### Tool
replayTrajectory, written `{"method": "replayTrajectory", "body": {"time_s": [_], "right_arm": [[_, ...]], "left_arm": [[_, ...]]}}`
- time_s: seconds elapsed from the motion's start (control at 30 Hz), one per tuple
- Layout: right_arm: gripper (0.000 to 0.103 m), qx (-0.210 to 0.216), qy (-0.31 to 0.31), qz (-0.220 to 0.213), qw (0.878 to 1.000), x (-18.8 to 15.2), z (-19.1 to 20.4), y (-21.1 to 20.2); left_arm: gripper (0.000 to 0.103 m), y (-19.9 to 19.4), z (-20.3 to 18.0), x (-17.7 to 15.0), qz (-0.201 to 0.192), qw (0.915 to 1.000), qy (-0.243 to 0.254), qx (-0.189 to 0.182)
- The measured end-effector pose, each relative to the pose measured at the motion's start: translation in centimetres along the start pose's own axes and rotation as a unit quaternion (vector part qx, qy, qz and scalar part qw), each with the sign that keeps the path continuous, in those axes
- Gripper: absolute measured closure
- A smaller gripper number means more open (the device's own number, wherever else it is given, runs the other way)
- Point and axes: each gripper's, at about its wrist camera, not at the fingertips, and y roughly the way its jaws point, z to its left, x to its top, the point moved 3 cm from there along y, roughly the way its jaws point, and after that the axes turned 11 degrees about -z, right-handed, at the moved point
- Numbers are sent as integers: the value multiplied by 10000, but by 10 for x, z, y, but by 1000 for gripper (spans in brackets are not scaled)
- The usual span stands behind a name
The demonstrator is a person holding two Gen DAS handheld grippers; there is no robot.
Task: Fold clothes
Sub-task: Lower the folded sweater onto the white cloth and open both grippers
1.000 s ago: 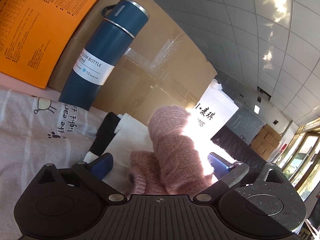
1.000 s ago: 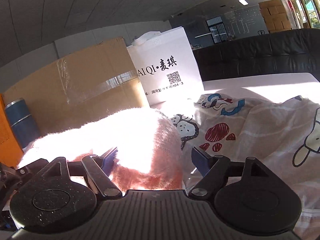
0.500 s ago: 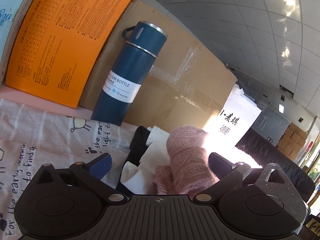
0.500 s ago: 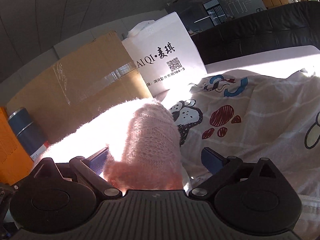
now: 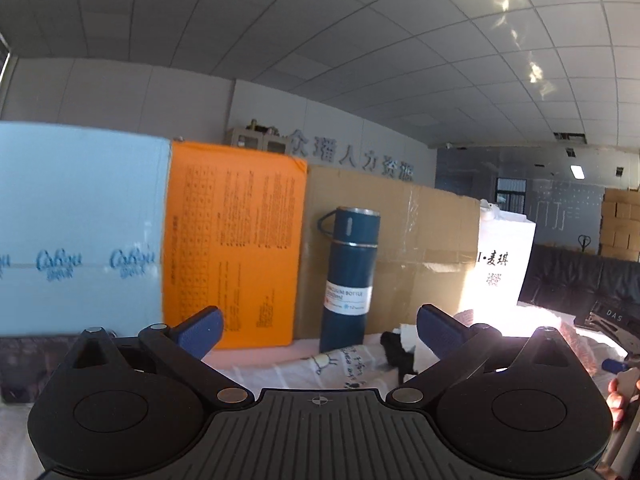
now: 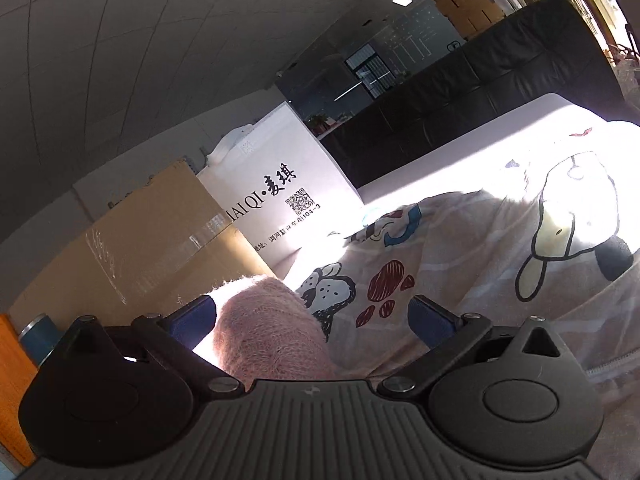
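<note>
Left gripper (image 5: 318, 330): fingers spread, nothing between them, level before the blue flask (image 5: 347, 280). Right gripper (image 6: 312, 320): fingers had just been opening, standing wide; the pink knit sweater (image 6: 268, 332) lay between them, its near part hidden by the gripper body, on the printed cloth (image 6: 460, 264). Glare washed out the bench's far right.

Office/warehouse space: grid ceiling (image 5: 360, 60), company wall lettering (image 5: 352, 156), stacked cartons (image 5: 620, 224), black sofa (image 6: 460, 108), whiteboard (image 5: 568, 204).
</note>
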Motion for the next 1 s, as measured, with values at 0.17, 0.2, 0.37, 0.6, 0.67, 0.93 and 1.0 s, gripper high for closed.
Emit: {"method": "replayTrajectory", "body": {"time_s": [0.17,0.2,0.37,0.6,0.67,0.93,1.0], "right_arm": [[0,406,178,185,9988,4,34,-47],[0,426,245,401,9980,2,43,-56],[0,550,-529,1002,9920,-21,99,-113],[0,85,-1867,342,9818,-58,136,-161],[0,-26,-2155,106,9764,-67,142,-165],[0,-188,-2705,-682,9601,-84,141,-164],[0,-172,-2764,-922,9565,-85,141,-169]], "left_arm": [[0,-22,21,47,-121,9994,308,55],[0,-24,20,50,-68,9998,202,2],[0,-17,7,24,432,9974,-407,-405],[0,0,0,-29,488,9942,-680,-674],[0,-2,-2,-38,232,9948,-596,-799],[0,-13,-2,-48,-233,9919,-417,-1180],[0,-17,-1,-46,-305,9914,-537,-1152]]}}
